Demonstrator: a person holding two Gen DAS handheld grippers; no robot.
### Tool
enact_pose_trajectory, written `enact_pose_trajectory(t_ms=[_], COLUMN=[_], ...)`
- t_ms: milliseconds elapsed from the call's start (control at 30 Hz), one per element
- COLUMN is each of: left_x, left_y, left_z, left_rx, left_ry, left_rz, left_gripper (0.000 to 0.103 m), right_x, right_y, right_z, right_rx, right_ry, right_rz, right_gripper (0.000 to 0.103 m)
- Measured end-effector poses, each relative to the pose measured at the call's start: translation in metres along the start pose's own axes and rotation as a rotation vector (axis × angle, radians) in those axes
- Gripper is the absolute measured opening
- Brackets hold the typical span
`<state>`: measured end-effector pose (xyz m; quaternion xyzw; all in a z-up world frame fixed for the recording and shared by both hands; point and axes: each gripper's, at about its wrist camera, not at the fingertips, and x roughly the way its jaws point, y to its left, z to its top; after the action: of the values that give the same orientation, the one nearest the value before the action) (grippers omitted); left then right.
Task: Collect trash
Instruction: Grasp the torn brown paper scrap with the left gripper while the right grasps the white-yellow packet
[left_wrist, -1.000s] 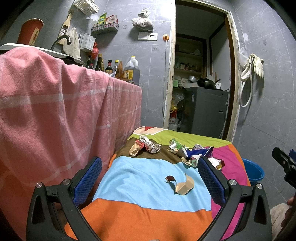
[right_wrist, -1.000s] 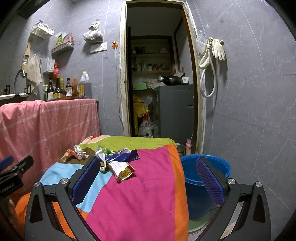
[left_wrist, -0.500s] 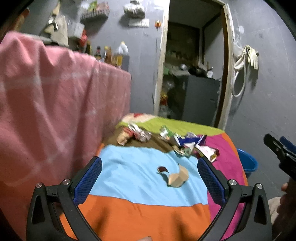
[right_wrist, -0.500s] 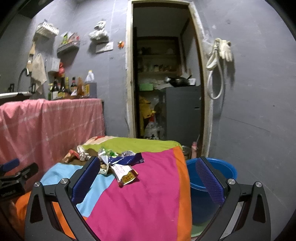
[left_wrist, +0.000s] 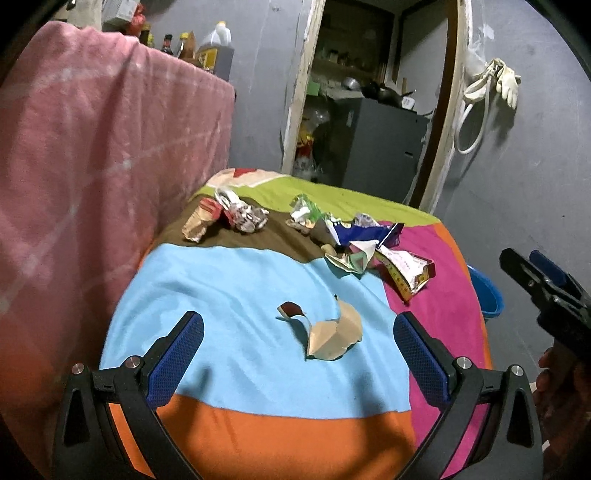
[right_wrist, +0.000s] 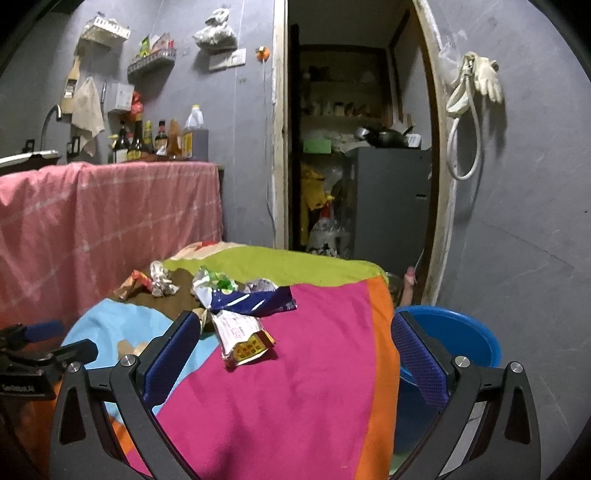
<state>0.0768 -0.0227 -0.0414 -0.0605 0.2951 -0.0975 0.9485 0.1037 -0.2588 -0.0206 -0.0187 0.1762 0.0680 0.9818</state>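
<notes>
two grippers, both spread wide and empty, above a table strewn with trash.
left gripper (left_wrist: 298, 343) hovers over the tan paper scrap (left_wrist: 334, 336) on the blue stripe; it looks light, thin and crushable, so pinch its raised fold. right gripper (right_wrist: 295, 347) faces the snack wrapper (right_wrist: 243, 341); blue bucket (right_wrist: 454, 334) stands just beside the table.

Wrappers (left_wrist: 354, 240) lie on the cloth (left_wrist: 240, 295); bucket (right_wrist: 454, 332) sits right of it.

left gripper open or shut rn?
Open. The left gripper has its blue pads wide apart, straddling the torn cardboard scrap without touching it.
</notes>
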Motion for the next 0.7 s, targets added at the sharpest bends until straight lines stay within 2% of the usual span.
enact_pose_trajectory(t_ms=[67, 267, 333, 400, 467, 567, 633, 700], left_x=[0.008, 0.035, 0.043, 0.051, 0.055, 0.056, 0.060, 0.064], left_y=[0.000, 0.001, 0.003, 0.006, 0.008, 0.007, 0.004, 0.002], left_z=[0.002, 0.003, 0.002, 0.000, -0.001, 0.001, 0.001, 0.001], left_rx=[0.009, 0.016, 0.005, -0.013, -0.027, -0.016, -0.008, -0.003], left_ry=[0.020, 0.119, 0.162, 0.213, 0.228, 0.229, 0.240, 0.246], left_rz=[-0.002, -0.034, -0.055, -0.087, -0.097, -0.099, -0.100, -0.091], left_gripper=[0.097, 0.072, 0.053, 0.042, 0.041, 0.030, 0.022, 0.021], right_x=[0.010, 0.040, 0.051, 0.061, 0.070, 0.086, 0.097, 0.107], right_y=[-0.001, -0.001, -0.003, -0.005, -0.005, -0.003, 0.001, 0.005], right_z=[0.000, -0.001, 0.001, 0.004, 0.003, 0.003, 0.002, 0.001], right_rx=[-0.008, -0.023, -0.013, -0.003, -0.002, -0.002, -0.010, -0.019], right_ry=[0.029, 0.107, 0.132, 0.158, 0.179, 0.229, 0.265, 0.302], right_rz=[0.018, 0.093, 0.127, 0.158, 0.176, 0.219, 0.245, 0.264], right_gripper=[0.103, 0.103, 0.103, 0.103, 0.103, 0.102, 0.096, 0.090])
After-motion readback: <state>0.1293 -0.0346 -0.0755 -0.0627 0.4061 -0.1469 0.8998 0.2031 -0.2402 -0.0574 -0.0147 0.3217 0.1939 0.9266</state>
